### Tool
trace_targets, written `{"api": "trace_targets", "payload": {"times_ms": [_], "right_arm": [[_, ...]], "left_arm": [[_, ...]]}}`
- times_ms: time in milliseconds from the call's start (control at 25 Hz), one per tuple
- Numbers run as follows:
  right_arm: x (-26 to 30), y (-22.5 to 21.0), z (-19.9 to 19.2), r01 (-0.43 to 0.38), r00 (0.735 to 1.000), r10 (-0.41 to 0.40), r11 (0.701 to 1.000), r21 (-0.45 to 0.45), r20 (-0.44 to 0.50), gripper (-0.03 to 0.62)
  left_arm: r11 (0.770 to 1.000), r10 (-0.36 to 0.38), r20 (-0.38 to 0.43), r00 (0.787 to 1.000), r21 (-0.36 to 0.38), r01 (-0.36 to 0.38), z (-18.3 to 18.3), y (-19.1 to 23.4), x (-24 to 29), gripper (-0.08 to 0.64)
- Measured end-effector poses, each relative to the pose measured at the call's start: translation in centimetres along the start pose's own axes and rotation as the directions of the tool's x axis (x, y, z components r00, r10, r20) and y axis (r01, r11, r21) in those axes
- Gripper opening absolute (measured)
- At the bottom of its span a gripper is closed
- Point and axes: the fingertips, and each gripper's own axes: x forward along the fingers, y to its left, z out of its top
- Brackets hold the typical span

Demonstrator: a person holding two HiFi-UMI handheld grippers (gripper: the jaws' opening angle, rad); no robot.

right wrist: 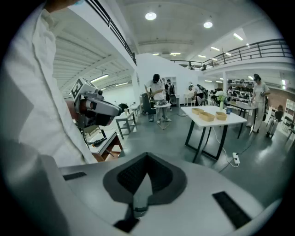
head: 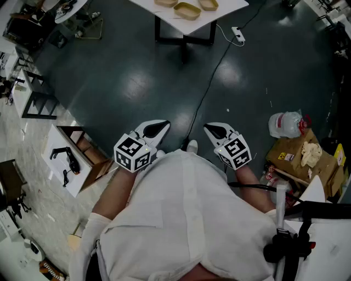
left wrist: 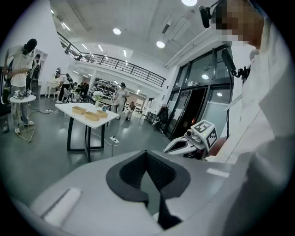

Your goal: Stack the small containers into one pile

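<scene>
Containers: three shallow tan oblong containers are seen on a white-topped table with black legs, grouped near the table corner that points toward the person. One is set closest to that corner and the other two are placed just behind it, toward the far edge. They are laid side by side and none is nested in another, so no pile is started.

Left gripper: the left gripper is held low and close to the person's body. Its jaws are brought together at the tips and nothing is gripped between them.

Right gripper: the right gripper is held just beside the left one, mirrored. Its jaws are likewise closed, with nothing between the pads.

Why held so: both tools are judged to be carried at rest, because the table is well apart from the person and a stretch of dark grey floor lies between.

Stage: the task is judged not yet under way, since no container is touched.

Next need: the table would have to be approached and the jaws opened before any rim could be taken.

Hazard: a white power strip and its cable are laid on the floor by the table legs.
</scene>
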Motion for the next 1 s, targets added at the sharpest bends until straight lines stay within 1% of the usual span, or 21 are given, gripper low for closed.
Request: {"api": "trace_targets", "payload": {"times_ms": [200,440,680,840,1000], "right_arm": [[0.6,1.2,0.2,0.008,1.0,-0.008,1.0,0.003,0.0,0.005],[-0.4,0.7,-0.4,0.026,1.0,-0.026,0.999,0.028,0.01,0.005],[-1.5,-2.6,-0.9,0.048,0.998,-0.052,0.995,0.093,0.045,0.005],[-2.4,-5.3,-1.2,0.043,0.997,-0.049,0.995,0.089,0.066,0.005],[-3.4,-7.6,-2.0,0.028,0.997,-0.034,0.996,0.081,0.069,0.005]], "left_arm": [[1.0,-0.005,0.007,1.0,-0.01,0.005,-0.5,0.7,-1.0,0.007],[1.0,-0.028,-0.003,1.0,-0.009,0.028,-0.7,-0.3,0.1,0.007],[1.0,-0.021,0.0,1.0,-0.003,0.021,0.3,-0.6,2.6,0.008],[1.0,0.001,0.001,1.0,0.002,-0.001,1.4,-0.7,5.1,0.008],[1.0,0.026,0.018,0.999,-0.004,-0.026,2.6,-1.1,7.6,0.008]]}}
